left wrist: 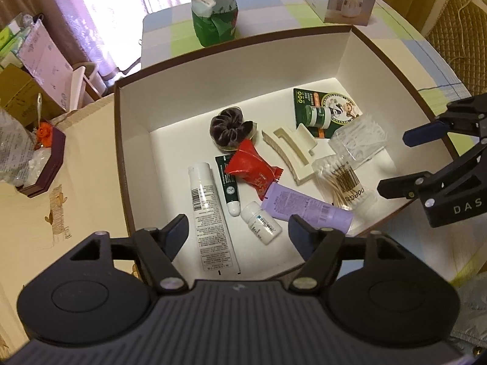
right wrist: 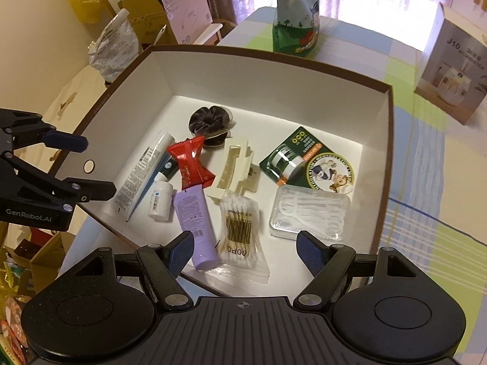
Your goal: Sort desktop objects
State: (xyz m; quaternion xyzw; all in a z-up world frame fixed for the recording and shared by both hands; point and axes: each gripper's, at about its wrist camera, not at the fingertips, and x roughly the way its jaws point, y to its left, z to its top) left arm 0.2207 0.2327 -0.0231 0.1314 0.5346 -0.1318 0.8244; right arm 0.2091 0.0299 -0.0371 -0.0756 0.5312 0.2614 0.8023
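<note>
Below both spread, empty grippers, the box [left wrist: 395, 60] holds everything. Nearest the right gripper [right wrist: 245, 251], just ahead, lies the purple tube [right wrist: 194, 228], long axis pointing away; the left gripper [left wrist: 237, 232] hovers over the white tube [left wrist: 210, 222]. Only the right view shows the floss-pick case [right wrist: 310, 213] clearly.

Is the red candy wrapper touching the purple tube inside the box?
Touching. In the right wrist view the red candy wrapper has its lower end lying over the cap end of the purple tube, with no white box floor between them.
</note>
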